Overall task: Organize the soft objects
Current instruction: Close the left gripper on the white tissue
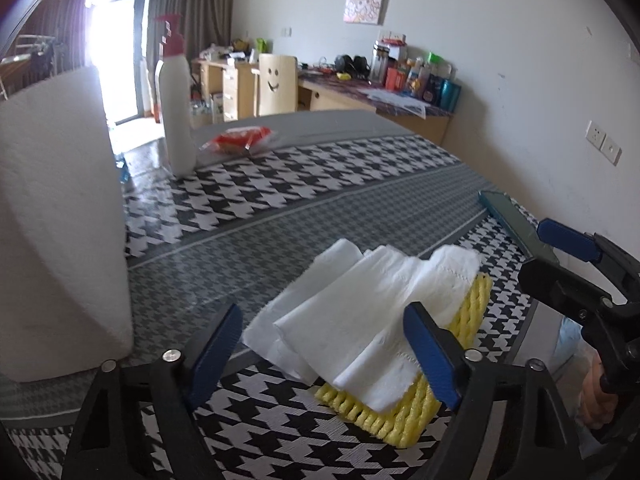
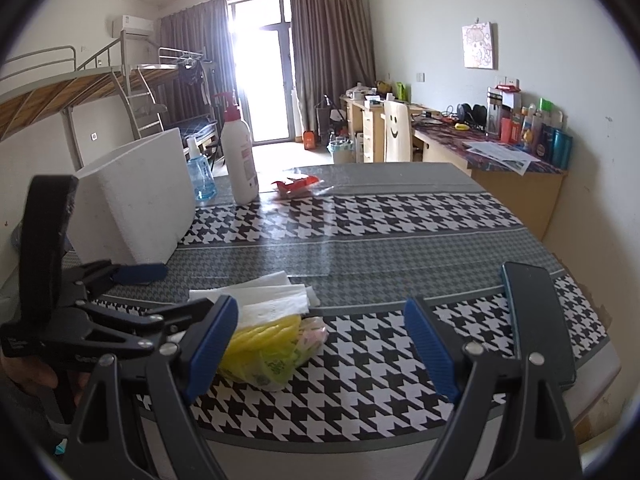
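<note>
A pile of folded white tissues [image 1: 360, 300] [image 2: 272, 296] lies on a yellow foam net [image 1: 400, 408] [image 2: 264, 332] near the front of the houndstooth table [image 1: 320, 184]. In the right wrist view a crumpled clear plastic bag [image 2: 280, 364] sits against the net. My left gripper [image 1: 320, 348] [image 2: 172, 292] is open and straddles the tissue pile; its left pad stands clear of the paper. My right gripper [image 2: 322, 348] [image 1: 556, 260] is open just right of the pile, with only tablecloth between its fingers.
A white foam box [image 1: 56, 220] [image 2: 132, 208] stands at the left. Behind it are a white pump bottle [image 1: 176, 112] [image 2: 240, 152], a blue sanitizer bottle [image 2: 200, 176] and a red packet [image 1: 236, 140] [image 2: 296, 186]. A dark phone [image 1: 516, 224] [image 2: 536, 320] lies at the right edge.
</note>
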Demonstrator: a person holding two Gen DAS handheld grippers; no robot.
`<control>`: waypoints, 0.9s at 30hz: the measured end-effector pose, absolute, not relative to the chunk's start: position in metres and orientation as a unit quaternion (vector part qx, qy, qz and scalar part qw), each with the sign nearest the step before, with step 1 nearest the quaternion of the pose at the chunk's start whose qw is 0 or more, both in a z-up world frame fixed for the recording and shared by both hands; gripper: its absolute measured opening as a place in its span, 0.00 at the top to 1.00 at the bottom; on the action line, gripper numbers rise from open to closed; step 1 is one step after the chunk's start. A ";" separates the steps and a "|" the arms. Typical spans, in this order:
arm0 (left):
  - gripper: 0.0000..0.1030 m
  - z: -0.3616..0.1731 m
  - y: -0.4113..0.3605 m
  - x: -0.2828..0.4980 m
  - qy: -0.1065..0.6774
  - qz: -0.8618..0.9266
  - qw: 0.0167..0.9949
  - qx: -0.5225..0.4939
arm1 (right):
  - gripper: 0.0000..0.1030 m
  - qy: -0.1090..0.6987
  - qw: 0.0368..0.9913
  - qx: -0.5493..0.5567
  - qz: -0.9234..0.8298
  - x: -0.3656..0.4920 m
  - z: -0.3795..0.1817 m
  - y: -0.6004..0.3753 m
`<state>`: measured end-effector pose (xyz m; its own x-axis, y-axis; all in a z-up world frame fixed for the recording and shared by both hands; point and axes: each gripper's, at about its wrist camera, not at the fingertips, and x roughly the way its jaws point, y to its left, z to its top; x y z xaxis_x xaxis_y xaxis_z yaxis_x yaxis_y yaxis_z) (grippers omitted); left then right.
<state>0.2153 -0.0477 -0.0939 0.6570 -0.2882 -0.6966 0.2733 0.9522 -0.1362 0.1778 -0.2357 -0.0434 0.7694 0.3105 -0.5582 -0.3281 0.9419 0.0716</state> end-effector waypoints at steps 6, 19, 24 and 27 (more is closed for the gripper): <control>0.27 -0.103 -0.053 0.222 0.404 -0.165 0.900 -0.009 | 0.14 0.296 0.940 -0.014 0.172 0.179 -0.047 -0.237; 0.70 -0.112 -0.068 0.222 0.419 -0.178 0.890 0.021 | 0.14 0.303 0.938 -0.005 0.169 0.182 -0.055 -0.246; 0.85 -0.109 -0.066 0.221 0.417 -0.177 0.891 0.018 | 0.14 0.305 0.938 -0.001 0.167 0.180 -0.056 -0.248; 0.88 -0.106 -0.065 0.218 0.412 -0.185 0.892 0.015 | 0.14 0.305 0.938 -0.001 0.167 0.179 -0.056 -0.248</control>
<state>0.2180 -0.0652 -0.1055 0.5925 -0.3170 -0.7406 0.3417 0.9314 -0.1254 0.1794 -0.2478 -0.0563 0.7585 0.3115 -0.5724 -0.3132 0.9445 0.0989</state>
